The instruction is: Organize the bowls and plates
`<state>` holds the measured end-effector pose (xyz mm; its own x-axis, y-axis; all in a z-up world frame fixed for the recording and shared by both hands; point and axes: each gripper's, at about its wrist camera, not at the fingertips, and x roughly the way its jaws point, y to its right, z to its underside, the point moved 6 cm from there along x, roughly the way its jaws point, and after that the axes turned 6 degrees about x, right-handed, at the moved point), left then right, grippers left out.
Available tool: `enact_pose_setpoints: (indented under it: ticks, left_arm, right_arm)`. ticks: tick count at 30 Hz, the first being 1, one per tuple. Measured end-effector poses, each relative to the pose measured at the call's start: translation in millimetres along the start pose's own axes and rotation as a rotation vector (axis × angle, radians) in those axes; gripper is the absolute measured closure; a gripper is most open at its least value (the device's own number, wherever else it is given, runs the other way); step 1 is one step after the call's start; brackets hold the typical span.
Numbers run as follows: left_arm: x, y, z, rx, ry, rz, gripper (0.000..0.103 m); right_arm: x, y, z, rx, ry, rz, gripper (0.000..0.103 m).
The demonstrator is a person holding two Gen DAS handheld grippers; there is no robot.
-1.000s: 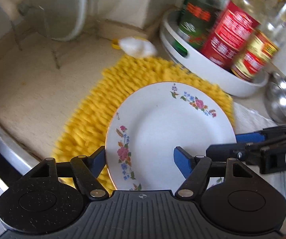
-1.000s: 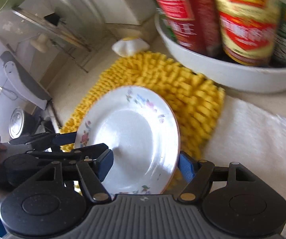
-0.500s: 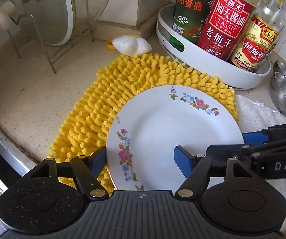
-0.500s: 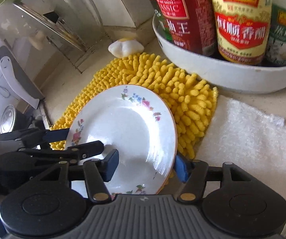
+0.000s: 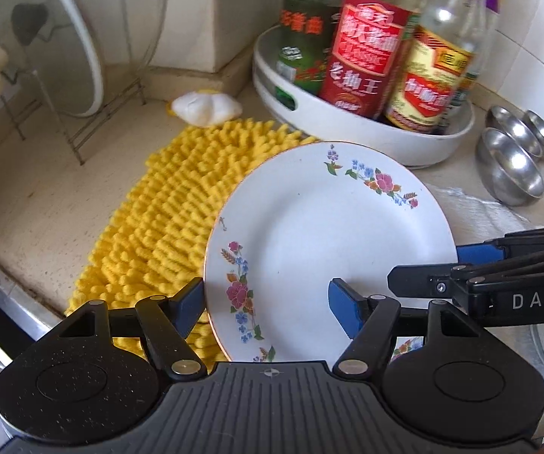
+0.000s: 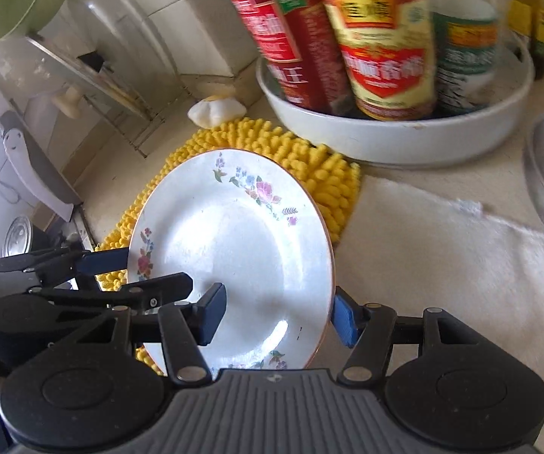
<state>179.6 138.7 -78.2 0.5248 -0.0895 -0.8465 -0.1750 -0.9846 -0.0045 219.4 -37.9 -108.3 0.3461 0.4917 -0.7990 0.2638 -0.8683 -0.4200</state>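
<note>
The floral plate (image 5: 328, 242) is held between both grippers, over the near part of the yellow chenille mat (image 5: 181, 204) on the desk (image 5: 45, 204); I cannot tell whether its underside touches the mat. The left gripper (image 5: 268, 308) clamps the plate's left rim, one pad under the edge and one on the upper face. The right gripper (image 6: 277, 316) pinches the opposite rim the same way. The plate looks like glazed ceramic: stiff, smooth, likely slippery and breakable, so the thin gilt rim is the sensible hold, kept level with even pressure. A white round tray (image 5: 404, 147) beyond the mat carries several sauce bottles (image 5: 366, 60) standing upright and close together. Three small steel bowls (image 5: 514, 166), apparently empty, sit just right of the tray, beside a white towel (image 6: 442, 249). A glass lid (image 5: 45, 38) leans in a wire rack at the back left
</note>
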Motion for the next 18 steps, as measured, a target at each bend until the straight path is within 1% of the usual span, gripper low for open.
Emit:
enact_pose_setpoints:
  ticks: [11, 14, 18]
  left_arm:
    - [-1.9, 37.4, 0.4, 0.083, -0.001, 0.019, 0.027]
    - [-2.4, 43.7, -0.1, 0.104, -0.005, 0.013, 0.027]
    - [3.0, 46.6, 1.5, 0.111, -0.023, 0.011, 0.027]
  right_arm:
    - [-25.9, 30.3, 15.0, 0.081, 0.046, 0.007, 0.031]
    - [-31.0, 36.1, 18.1, 0.087, 0.053, 0.011, 0.031]
    - [-25.5, 42.7, 20.0, 0.101, 0.044, 0.022, 0.031]
